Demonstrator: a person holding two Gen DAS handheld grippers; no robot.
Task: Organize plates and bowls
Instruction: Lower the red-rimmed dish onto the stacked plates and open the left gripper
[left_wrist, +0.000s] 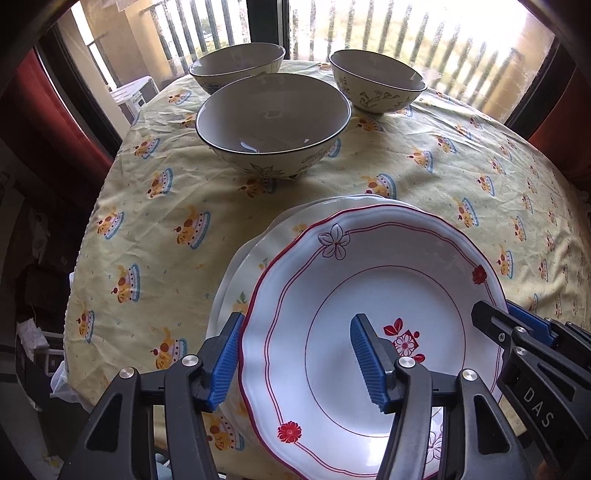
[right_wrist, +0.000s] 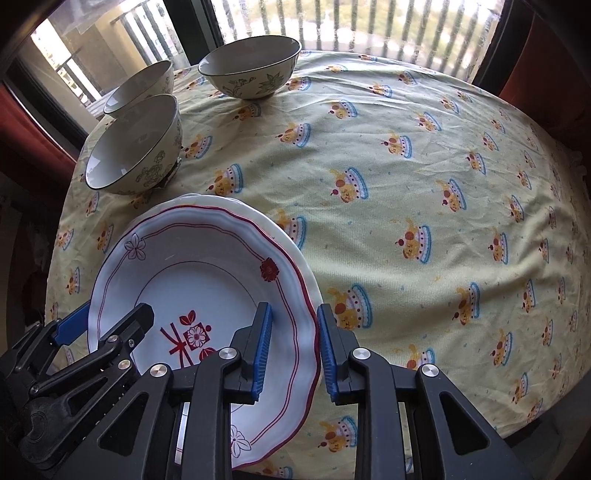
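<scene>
A white scalloped plate (left_wrist: 369, 277) (right_wrist: 207, 280) with a red rim and red flowers lies on top of a stack of cream plates (left_wrist: 280, 229) (right_wrist: 266, 225). My left gripper (left_wrist: 295, 317) (right_wrist: 114, 312) is open and straddles the plate's left rim, one blue pad just outside the edge and the other over the well. My right gripper (right_wrist: 294, 308) (left_wrist: 498, 312) is shut on the plate's right rim, one pad on each side of it. Three floral bowls stand beyond: a large one (left_wrist: 273, 118) (right_wrist: 133, 147), one behind it (left_wrist: 236, 62) (right_wrist: 140, 85), and one to the right (left_wrist: 376, 77) (right_wrist: 251, 66).
A yellow tablecloth (left_wrist: 166, 221) (right_wrist: 406, 184) printed with cakes covers the round table. Its right half lies bare in the right wrist view. A window with railings stands behind the bowls, with red curtains at both sides. The table's edge drops off at the left.
</scene>
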